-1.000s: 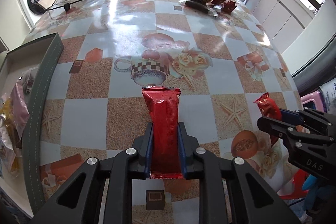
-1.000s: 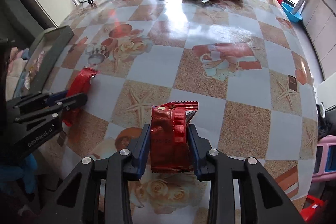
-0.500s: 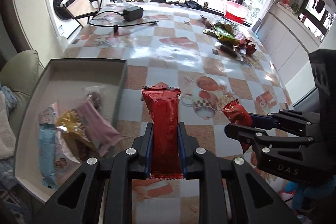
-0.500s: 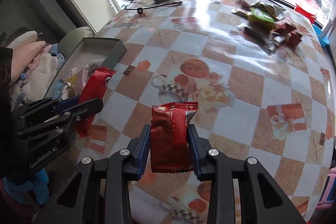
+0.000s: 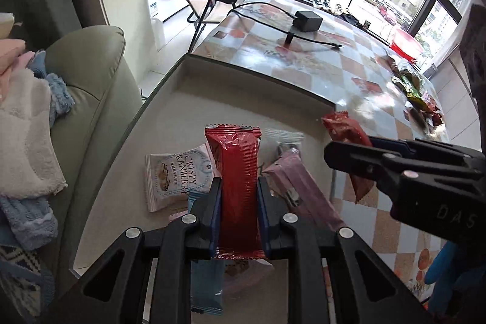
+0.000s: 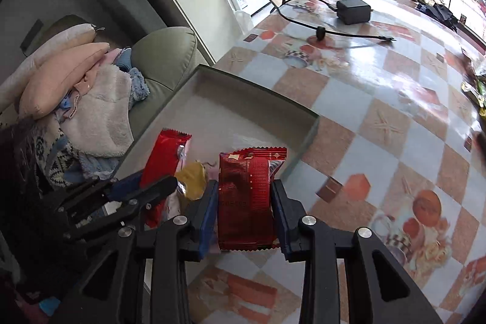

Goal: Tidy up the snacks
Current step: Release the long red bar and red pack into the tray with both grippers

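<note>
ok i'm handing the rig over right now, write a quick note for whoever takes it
Left tongs: shut on a long red packet, held over the box.
Right tongs: shut on a wider red packet, at the box's table-side wall.
Done: several snacks already lie in the box, among them a white cranberry pack, a pink bar and a light blue one.
Left: drop both red packets in the box, then fetch the pile of snacks at the table's far side.
</note>
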{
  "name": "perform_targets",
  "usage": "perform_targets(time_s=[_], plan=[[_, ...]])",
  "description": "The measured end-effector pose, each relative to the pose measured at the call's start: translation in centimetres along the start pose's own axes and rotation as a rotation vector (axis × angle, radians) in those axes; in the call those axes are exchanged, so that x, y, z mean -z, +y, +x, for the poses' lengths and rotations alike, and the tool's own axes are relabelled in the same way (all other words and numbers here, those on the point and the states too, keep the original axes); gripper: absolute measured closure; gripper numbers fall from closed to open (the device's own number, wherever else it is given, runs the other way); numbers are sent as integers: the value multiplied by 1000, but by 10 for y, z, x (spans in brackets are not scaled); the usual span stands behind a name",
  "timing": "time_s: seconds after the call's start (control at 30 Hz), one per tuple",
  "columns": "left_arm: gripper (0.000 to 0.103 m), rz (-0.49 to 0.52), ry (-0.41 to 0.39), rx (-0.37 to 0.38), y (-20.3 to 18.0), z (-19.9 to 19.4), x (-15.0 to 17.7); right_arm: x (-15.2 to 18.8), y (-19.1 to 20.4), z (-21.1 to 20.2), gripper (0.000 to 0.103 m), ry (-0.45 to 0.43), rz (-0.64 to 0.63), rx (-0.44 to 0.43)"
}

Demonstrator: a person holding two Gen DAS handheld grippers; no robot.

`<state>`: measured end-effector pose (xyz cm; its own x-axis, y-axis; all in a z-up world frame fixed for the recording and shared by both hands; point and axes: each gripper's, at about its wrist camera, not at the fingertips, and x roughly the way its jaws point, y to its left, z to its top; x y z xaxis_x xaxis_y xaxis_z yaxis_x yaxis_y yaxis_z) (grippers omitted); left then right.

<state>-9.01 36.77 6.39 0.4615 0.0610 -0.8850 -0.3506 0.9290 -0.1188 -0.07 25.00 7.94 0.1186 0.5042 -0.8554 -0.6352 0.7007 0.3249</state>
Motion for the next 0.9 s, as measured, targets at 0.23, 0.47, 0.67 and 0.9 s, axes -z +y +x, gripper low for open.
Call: perform_targets(time_s=[0.23,0.47,0.67,0.9], plan=[[15,-21,-30,-50,6,7,0,-20,7,39,67,59,-5,32],[7,-49,15,-158,12,17,-3,-19,6,46,31,91,-27,73],[7,-85,15,-131,16,11,-2,-19,9,37,0,90,-45,113],[7,-98,62,-121,15,13,0,-14,9,31,0,104,-49,128]])
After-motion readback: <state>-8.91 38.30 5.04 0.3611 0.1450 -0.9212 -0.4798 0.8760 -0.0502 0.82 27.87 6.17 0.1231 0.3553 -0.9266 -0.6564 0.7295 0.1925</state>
